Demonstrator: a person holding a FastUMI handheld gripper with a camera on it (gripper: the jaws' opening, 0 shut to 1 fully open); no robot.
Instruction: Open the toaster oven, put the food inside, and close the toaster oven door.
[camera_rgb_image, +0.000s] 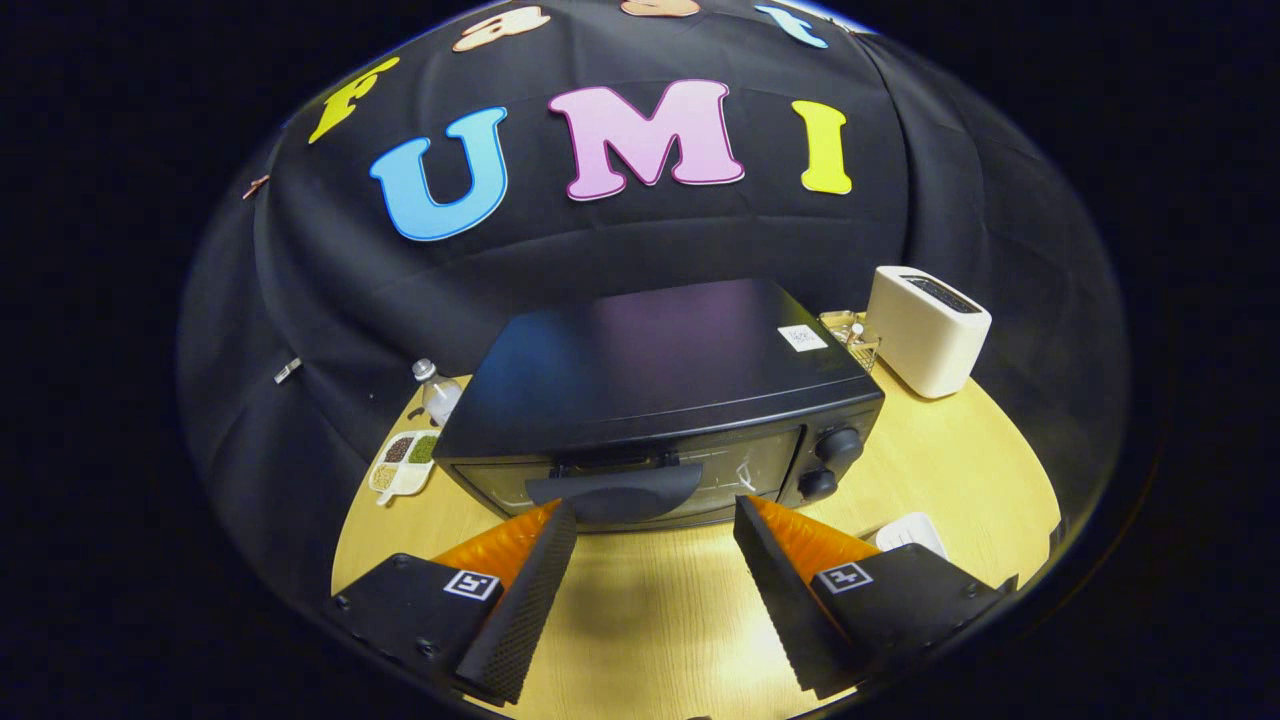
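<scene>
A black toaster oven (660, 390) stands on the wooden table (650, 610), its glass door shut. The door's dark curved handle (615, 492) lies just ahead of the fingertips, slightly toward the left finger. Two round knobs (838, 445) sit on the oven's right front panel. My gripper (655, 515) is open, fingers spread wide with nothing between them, held a little above the table in front of the door. A white dish (910, 532) peeks out behind the right finger; what it holds is hidden.
A white pop-up toaster (925, 330) stands right of the oven at the back. A wire rack (850, 335) sits between them. Left of the oven are a small clear bottle (437, 390) and a white divided tray of seasonings (403, 462).
</scene>
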